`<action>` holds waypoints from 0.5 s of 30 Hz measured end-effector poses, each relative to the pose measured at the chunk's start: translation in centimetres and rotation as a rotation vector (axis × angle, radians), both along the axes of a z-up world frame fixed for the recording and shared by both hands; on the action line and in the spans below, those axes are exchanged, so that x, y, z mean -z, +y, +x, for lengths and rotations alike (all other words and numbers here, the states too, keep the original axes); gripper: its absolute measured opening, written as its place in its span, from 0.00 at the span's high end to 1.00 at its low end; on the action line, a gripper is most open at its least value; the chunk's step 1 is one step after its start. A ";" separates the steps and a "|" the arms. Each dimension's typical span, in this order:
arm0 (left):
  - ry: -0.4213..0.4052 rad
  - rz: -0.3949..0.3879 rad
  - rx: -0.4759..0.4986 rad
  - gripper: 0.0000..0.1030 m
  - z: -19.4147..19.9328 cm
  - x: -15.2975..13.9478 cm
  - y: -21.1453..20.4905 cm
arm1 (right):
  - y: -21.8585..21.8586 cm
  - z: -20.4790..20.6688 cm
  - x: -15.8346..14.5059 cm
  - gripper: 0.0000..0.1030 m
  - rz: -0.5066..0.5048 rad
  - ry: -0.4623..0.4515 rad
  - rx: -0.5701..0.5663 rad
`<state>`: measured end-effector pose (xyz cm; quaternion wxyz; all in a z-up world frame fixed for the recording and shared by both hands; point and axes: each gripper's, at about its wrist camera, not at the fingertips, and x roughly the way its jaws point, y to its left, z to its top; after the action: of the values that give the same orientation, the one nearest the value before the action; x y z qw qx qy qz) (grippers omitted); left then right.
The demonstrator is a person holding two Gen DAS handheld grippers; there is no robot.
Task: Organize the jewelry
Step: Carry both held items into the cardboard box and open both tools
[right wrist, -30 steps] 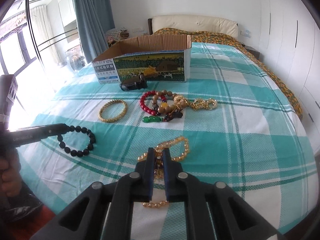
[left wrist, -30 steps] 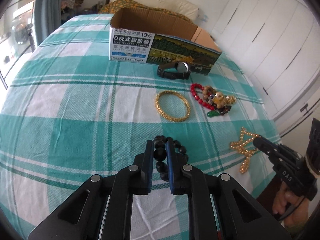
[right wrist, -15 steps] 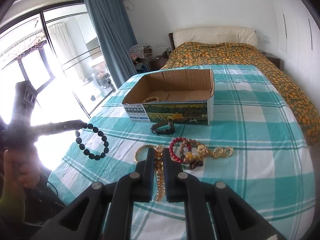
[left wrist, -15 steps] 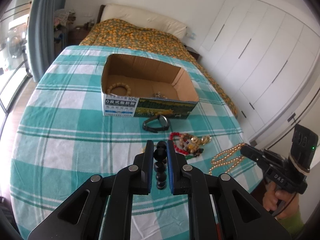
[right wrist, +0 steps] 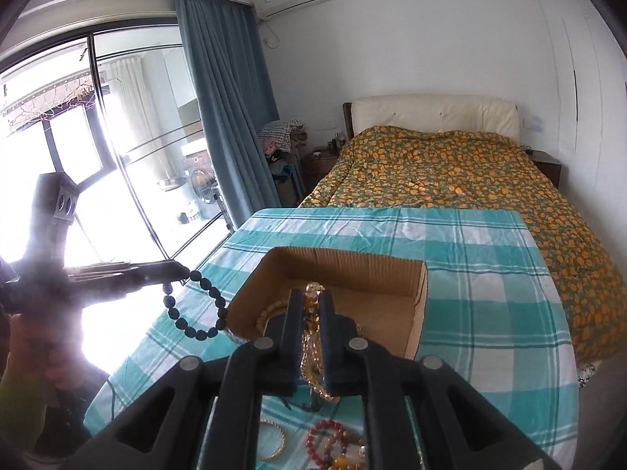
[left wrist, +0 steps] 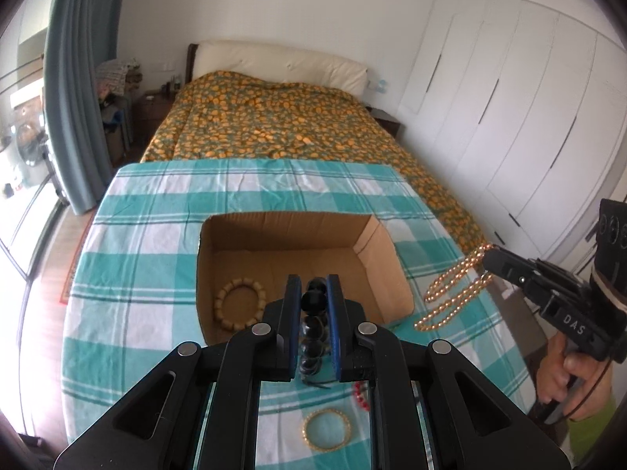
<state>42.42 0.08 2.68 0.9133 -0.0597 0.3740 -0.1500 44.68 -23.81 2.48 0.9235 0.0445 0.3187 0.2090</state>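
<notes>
Both bracelets lifted off the checked cloth (left wrist: 149, 235) and carried up over the cardboard box (left wrist: 376, 243)
Left gripper (left wrist: 313, 293) clamps the black bead bracelet (left wrist: 311, 301); right gripper (right wrist: 311, 309) pinches the gold bead strand (right wrist: 311, 348) (a tan bead bracelet (left wrist: 239, 305) lies in the box's near left corner)

Left gripper (left wrist: 313, 293): jaws closed on a black bead bracelet (left wrist: 312, 329), which hangs down between them, above the near edge of the box. Cardboard box (left wrist: 376, 246): open-topped, on a teal-and-white checked cloth (left wrist: 137, 274); inside at left lies a tan bead bracelet (left wrist: 240, 303). Right gripper (left wrist: 488, 260): at the right edge, a hand (left wrist: 568, 376) on its grip, a gold bead necklace (left wrist: 450, 293) dangling from its tip. Gold bangle (left wrist: 326, 429): flat on the cloth, low in view. Red beads (left wrist: 359, 395): partly hidden behind the gripper. Behind: bed with orange-patterned cover (left wrist: 274, 125).
</notes>
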 end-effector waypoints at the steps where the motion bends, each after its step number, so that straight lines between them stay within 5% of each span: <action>1: 0.002 0.012 -0.001 0.90 1.1 0.4 -0.4 | 0.0 1.4 0.5 0.92 -0.005 0.012 0.009; 8: 0.076 0.085 -0.007 0.89 7.1 5.6 -3.6 | 0.7 9.8 6.4 0.92 -0.103 0.121 0.055; 12: 0.093 0.115 -0.019 0.87 8.6 8.3 -5.1 | -0.2 12.1 9.5 0.90 -0.075 0.173 0.097; 15: 0.090 0.106 -0.053 0.52 8.0 8.9 -5.0 | -1.7 11.5 9.6 0.90 -0.024 0.157 0.151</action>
<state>50.38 -4.92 -6.23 0.9010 -0.0279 0.4204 -0.1032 56.20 -25.46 -7.08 0.9093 0.0733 0.3882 0.1308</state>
